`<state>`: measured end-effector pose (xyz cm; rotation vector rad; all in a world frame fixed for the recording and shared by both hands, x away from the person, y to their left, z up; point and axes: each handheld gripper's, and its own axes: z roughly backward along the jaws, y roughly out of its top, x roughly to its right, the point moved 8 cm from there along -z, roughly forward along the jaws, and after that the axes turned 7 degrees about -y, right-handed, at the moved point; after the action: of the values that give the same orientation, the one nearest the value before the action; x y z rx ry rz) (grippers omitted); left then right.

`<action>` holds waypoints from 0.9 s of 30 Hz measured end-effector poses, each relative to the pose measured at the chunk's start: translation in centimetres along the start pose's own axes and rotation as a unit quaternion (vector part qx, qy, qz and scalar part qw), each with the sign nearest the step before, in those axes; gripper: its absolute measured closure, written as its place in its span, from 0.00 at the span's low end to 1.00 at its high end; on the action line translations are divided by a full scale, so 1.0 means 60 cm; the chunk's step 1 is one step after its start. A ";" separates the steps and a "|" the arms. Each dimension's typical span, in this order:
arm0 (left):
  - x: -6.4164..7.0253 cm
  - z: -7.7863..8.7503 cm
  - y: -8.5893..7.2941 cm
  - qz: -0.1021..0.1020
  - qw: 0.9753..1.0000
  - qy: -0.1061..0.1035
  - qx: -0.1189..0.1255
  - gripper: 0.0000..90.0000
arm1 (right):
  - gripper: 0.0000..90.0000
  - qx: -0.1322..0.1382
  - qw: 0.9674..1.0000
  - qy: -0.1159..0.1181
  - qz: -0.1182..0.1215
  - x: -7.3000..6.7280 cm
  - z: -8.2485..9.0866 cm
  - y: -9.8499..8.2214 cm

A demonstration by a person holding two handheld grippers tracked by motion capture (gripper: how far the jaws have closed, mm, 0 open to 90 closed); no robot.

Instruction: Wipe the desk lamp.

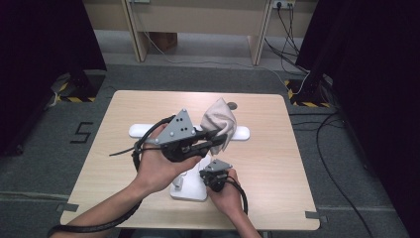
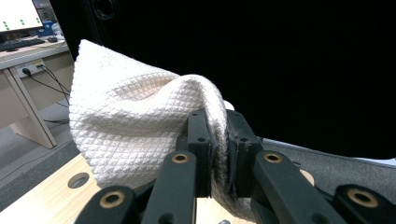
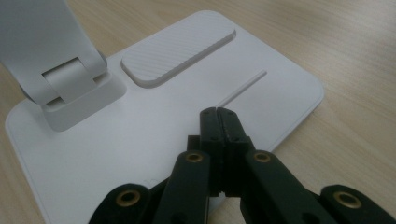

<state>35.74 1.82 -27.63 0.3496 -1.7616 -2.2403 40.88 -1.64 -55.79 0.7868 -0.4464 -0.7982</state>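
Observation:
A white quilted cloth (image 1: 220, 120) hangs bunched in the air above the table's middle. My left gripper (image 1: 216, 142) is shut on its lower fold. The left gripper view shows the cloth (image 2: 130, 126) pinched between the two black jaws of that gripper (image 2: 219, 149). A white desk lamp stands on the table, with a flat base (image 1: 189, 192) near the front and a long head bar (image 1: 140, 130) behind. My right gripper (image 1: 207, 174) is shut with nothing in it. Its tips (image 3: 218, 121) sit over the base (image 3: 140, 144), near a thin groove; whether they touch it I cannot tell.
The lamp's hinged arm (image 3: 60, 84) rises from the base beside a raised ribbed pad (image 3: 180, 51). The wooden table (image 1: 277, 163) has a round hole (image 1: 231, 105) near its far edge. Dark curtains, cables and desk legs stand beyond the table.

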 end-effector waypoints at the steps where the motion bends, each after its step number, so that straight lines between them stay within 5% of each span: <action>1: 0.000 -0.001 0.000 0.000 1.000 -0.001 0.000 0.91 | 1.00 0.000 1.000 0.000 0.000 0.000 0.000 0.000; 27: 0.008 -0.021 0.006 0.002 1.000 -0.006 -0.004 0.91 | 1.00 0.002 1.000 -0.001 -0.001 0.000 0.000 -0.001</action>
<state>35.76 0.43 -27.59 0.3307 -1.7580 -2.2493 40.85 -1.66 -55.81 0.7912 -0.4485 -0.8001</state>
